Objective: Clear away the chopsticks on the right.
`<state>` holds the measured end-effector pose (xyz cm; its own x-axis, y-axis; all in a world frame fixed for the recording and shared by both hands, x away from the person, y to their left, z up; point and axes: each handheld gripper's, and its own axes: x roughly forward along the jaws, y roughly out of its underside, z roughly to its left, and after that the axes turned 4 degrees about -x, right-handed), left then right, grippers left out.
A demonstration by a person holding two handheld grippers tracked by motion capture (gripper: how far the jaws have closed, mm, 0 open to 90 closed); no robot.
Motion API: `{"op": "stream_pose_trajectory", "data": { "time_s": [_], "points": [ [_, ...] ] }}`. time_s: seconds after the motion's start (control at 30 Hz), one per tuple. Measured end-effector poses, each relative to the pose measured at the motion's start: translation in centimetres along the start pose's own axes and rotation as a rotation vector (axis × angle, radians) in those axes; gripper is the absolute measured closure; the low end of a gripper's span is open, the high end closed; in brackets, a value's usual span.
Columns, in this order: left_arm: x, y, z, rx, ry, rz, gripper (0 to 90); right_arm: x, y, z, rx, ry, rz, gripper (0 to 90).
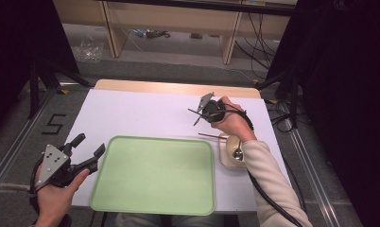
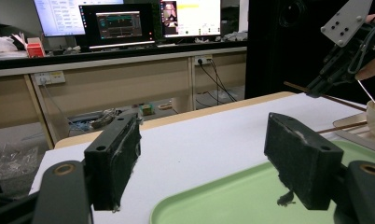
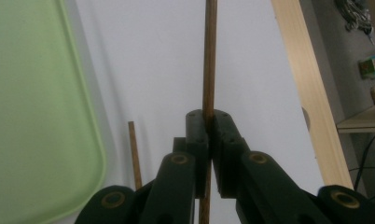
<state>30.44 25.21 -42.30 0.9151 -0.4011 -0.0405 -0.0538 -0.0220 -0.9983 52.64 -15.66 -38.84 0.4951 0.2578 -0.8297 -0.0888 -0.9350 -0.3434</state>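
Looking like the pickup step: right gripper (image 3: 208,140) is clamping one thin brown wooden chopstick (image 3: 209,56) above the white table, far right of the pale green plastic tray (image 1: 155,175). Next it probably needs carrying over to the tray; left gripper (image 1: 89,149) is idling with its jaws spread.

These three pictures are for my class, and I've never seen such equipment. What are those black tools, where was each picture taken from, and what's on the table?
A person holds a hand-held gripper in each hand. The high view looks down on the table; the other two views ride on the grippers. The left gripper hangs open beside an empty green tray. The right gripper has its jaws shut on one wooden chopstick. A second chopstick lies on the table. Near the right hand sits a bowl with a spoon in it.
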Motion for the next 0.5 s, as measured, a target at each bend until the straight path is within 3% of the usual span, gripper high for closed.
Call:
{"op": "stream_pose_trajectory", "data": {
  "time_s": [0.13, 0.2, 0.3, 0.33, 0.37, 0.4, 0.43, 0.47, 0.5],
  "points": [
    [0.5, -0.1, -0.3, -0.007, 0.026, -0.001, 29.4, -0.3, -1.1, 0.9, -0.024, -0.035, -0.004, 87.0],
    [1.0, -0.2, -0.6, -0.018, 0.045, 0.002, 30.1, -0.5, -1.6, 1.1, -0.081, -0.033, -0.007, 87.1],
    [1.9, -0.2, -1.5, -0.041, 0.093, 0.017, 30.5, -1.1, -2.6, 1.7, -0.104, -0.035, -0.038, 87.0],
    [2.2, -0.2, -1.9, -0.066, 0.123, 0.033, 30.5, -1.5, -3.0, 2.0, -0.083, -0.042, -0.042, 87.0],
    [2.7, -0.2, -2.3, -0.088, 0.138, 0.04, 30.8, -1.8, -3.3, 2.2, -0.092, -0.042, -0.057, 87.1],
    [3.2, -0.2, -2.7, -0.079, 0.155, 0.046, 31.4, -2.1, -3.6, 2.3, -0.098, -0.046, -0.084, 87.1],
    [3.7, -0.2, -3.1, -0.081, 0.173, 0.055, 31.9, -2.6, -4.1, 2.7, -0.062, -0.059, -0.084, 87.0],
    [4.3, -0.2, -3.5, -0.086, 0.192, 0.062, 32.9, -3.2, -4.7, 2.9, -0.095, -0.054, -0.098, 87.0],
    [4.9, -0.1, -3.8, -0.082, 0.214, 0.073, 32.9, -3.2, -4.7, 2.9, -0.095, -0.054, -0.098, 87.0]
  ]
}}
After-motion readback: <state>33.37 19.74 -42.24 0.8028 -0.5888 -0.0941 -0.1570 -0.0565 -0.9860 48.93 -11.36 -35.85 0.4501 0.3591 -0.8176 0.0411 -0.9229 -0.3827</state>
